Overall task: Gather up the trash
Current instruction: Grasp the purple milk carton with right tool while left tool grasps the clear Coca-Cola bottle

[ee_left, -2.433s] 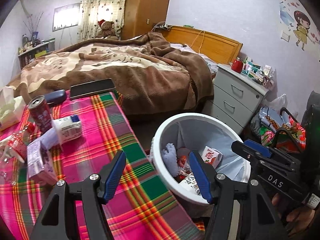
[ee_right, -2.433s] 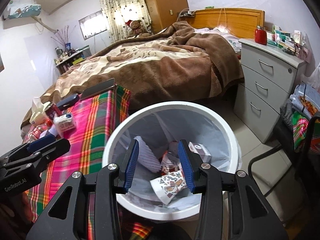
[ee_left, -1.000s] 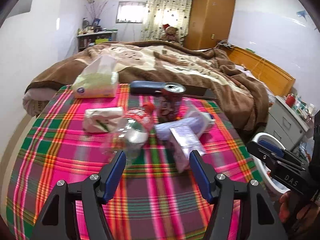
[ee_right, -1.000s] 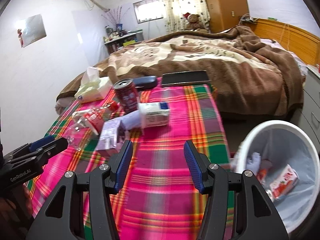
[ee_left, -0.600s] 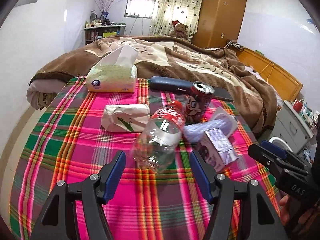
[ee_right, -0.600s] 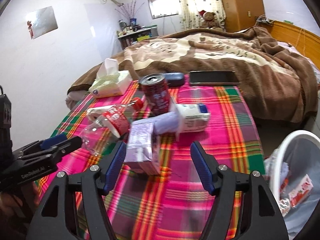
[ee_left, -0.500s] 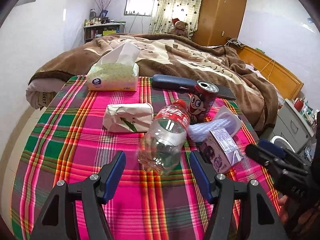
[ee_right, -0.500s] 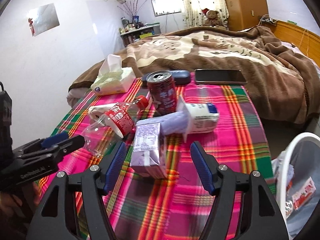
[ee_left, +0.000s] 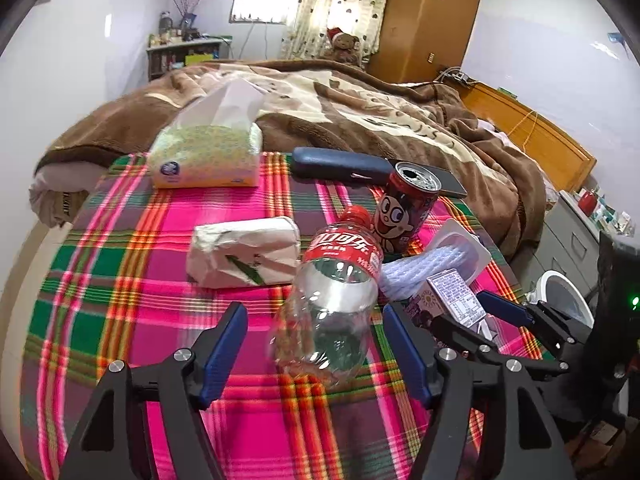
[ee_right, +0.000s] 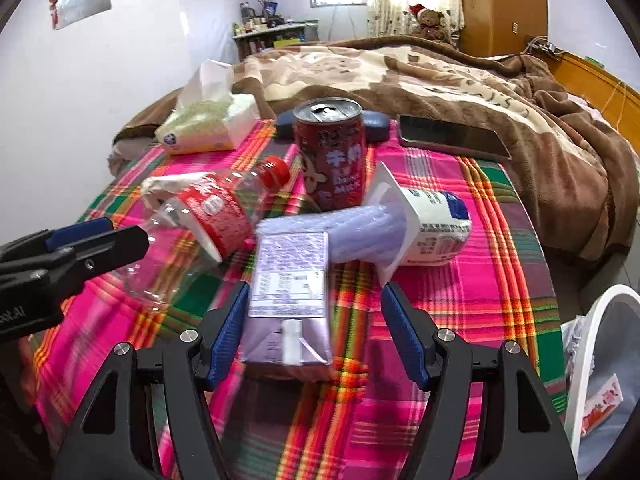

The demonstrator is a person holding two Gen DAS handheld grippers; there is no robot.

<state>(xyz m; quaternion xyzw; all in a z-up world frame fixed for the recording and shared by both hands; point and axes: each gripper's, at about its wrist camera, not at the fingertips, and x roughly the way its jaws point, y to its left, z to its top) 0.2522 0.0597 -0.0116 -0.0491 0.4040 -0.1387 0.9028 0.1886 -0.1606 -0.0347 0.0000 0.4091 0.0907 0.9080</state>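
An empty clear plastic bottle (ee_left: 336, 296) with a red label lies on the plaid tablecloth (ee_left: 120, 288); my left gripper (ee_left: 316, 350) is open with its base between the jaws. A purple drink carton (ee_right: 288, 292) lies between the open jaws of my right gripper (ee_right: 316, 328). A red can (ee_right: 330, 152) stands behind, beside a white yoghurt cup (ee_right: 432, 228) and a crumpled clear wrapper (ee_right: 360, 232). The white trash bin (ee_right: 600, 360) shows at the lower right with trash inside.
A tissue box (ee_left: 204, 156), a folded tissue pack (ee_left: 244, 250), a dark glasses case (ee_left: 340, 164) and a phone (ee_right: 452, 136) lie on the table. A bed with a brown blanket (ee_left: 360, 112) stands behind. A grey drawer unit (ee_left: 576, 232) is at the right.
Both grippers swung from above the bin to the table and moved in close. The bottle now sits between the left jaws and the carton between the right jaws.
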